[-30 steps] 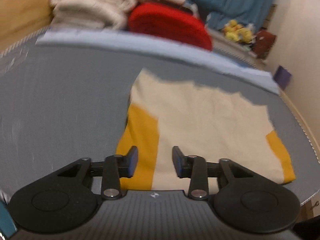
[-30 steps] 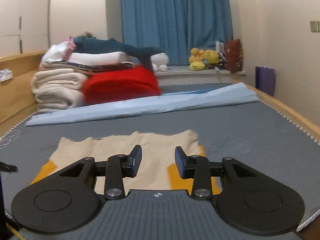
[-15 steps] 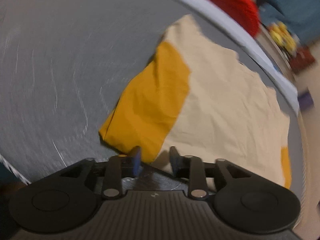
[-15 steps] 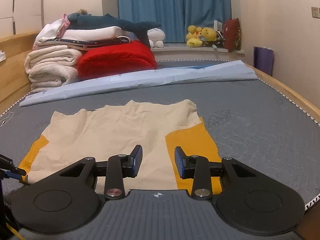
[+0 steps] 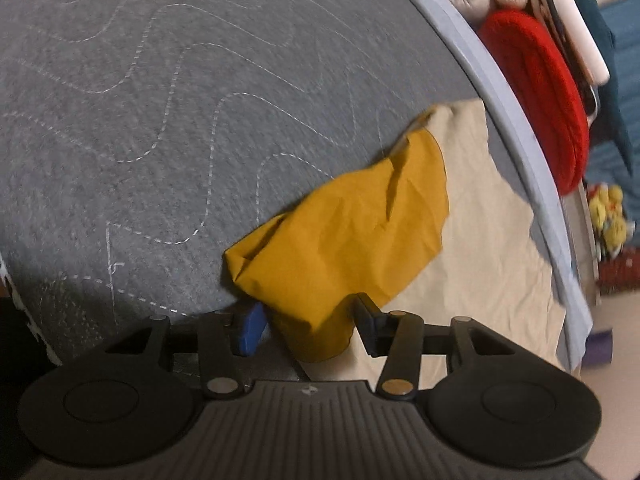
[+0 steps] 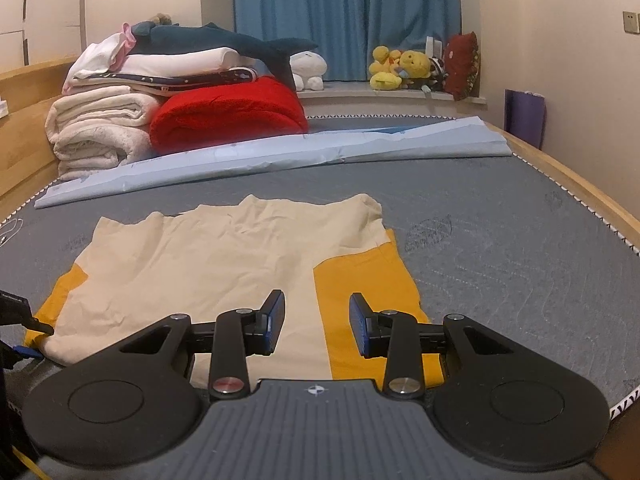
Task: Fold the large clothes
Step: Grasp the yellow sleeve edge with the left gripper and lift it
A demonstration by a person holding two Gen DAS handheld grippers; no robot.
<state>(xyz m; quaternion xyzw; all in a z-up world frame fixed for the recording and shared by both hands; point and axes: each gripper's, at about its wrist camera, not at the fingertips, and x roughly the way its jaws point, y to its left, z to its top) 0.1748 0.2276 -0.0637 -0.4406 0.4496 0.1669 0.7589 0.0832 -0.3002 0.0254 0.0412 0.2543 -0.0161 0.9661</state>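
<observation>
Left wrist view: the left claw (image 5: 308, 328) pointed steeply down at the grey quilted mattress (image 5: 160, 120), its jaws spread and just having been opening. The rumpled yellow sleeve (image 5: 348, 240) of the cream garment (image 5: 480, 248) lay between them; whether either pad pressed the cloth could not be told, since the sleeve's lower fold hid the gap beside the right pad. The garment's near hem was cut off by the claw body. A pale blue sheet (image 5: 520, 128) ran along the far side, with a red blanket (image 5: 540, 100) beyond it, and the things further right were blurred. No writing could be read.

Right wrist view: the right claw (image 6: 316, 326) hung over the garment (image 6: 200, 260), jaws spread and holding nothing, above the seam where cream met the other yellow sleeve (image 6: 368, 288). The garment lay flat on the mattress (image 6: 500, 232), its near edge hidden under the claw. At the left edge, part of the left claw (image 6: 24, 332) showed at the far sleeve, mostly cut off. Behind lay the blue sheet (image 6: 280, 156), red blanket (image 6: 228, 116), stacked white towels (image 6: 100, 128), blue curtain (image 6: 344, 16) and yellow plush toys (image 6: 400, 68). No label was legible.
</observation>
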